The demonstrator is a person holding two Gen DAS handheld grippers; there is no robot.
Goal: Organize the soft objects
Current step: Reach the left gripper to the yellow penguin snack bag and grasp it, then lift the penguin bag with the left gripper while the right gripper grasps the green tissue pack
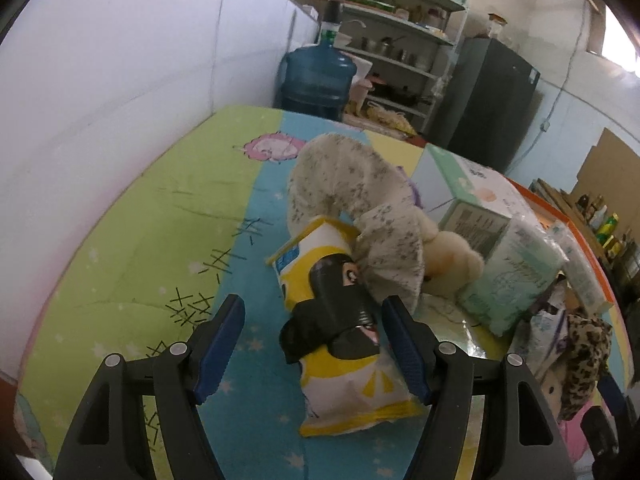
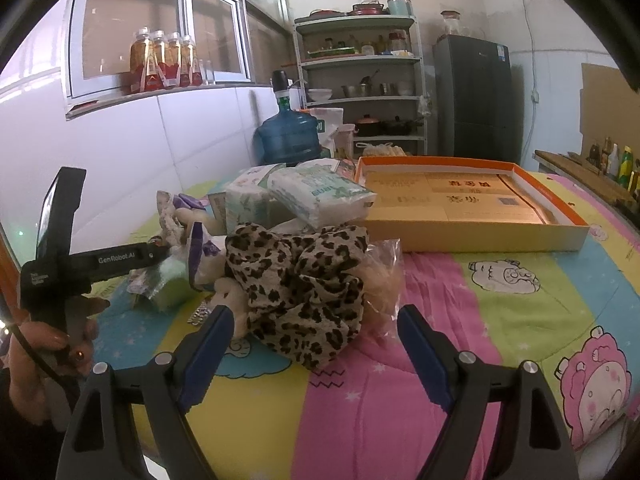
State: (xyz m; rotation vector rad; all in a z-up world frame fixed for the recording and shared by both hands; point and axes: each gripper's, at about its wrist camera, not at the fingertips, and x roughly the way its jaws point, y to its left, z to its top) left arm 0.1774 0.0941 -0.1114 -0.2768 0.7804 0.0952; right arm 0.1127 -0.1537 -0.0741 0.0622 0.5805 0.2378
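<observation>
Both grippers are spread wide. Left gripper [image 1: 314, 312] straddles a yellow snack bag [image 1: 340, 328]. Right gripper [image 2: 314, 322] faces a leopard cloth [image 2: 300, 280] near an orange tray [image 2: 576, 236].

White tiled walls [image 2: 132, 148] enclose the room, and a sliding window with a pale metal frame [image 2: 160, 36] sits high on the left above a ledge holding a row of amber drink bottles [image 2: 164, 60]. Against the far wall stands an open white metal shelving unit [image 2: 360, 80] crowded with pots, bowls and jars, with a tall dark grey refrigerator [image 2: 472, 96] just beside it. A large blue water jug [image 2: 288, 136] sits near the shelves. Daylight glows bright at the upper right corner [image 1: 624, 44].
</observation>
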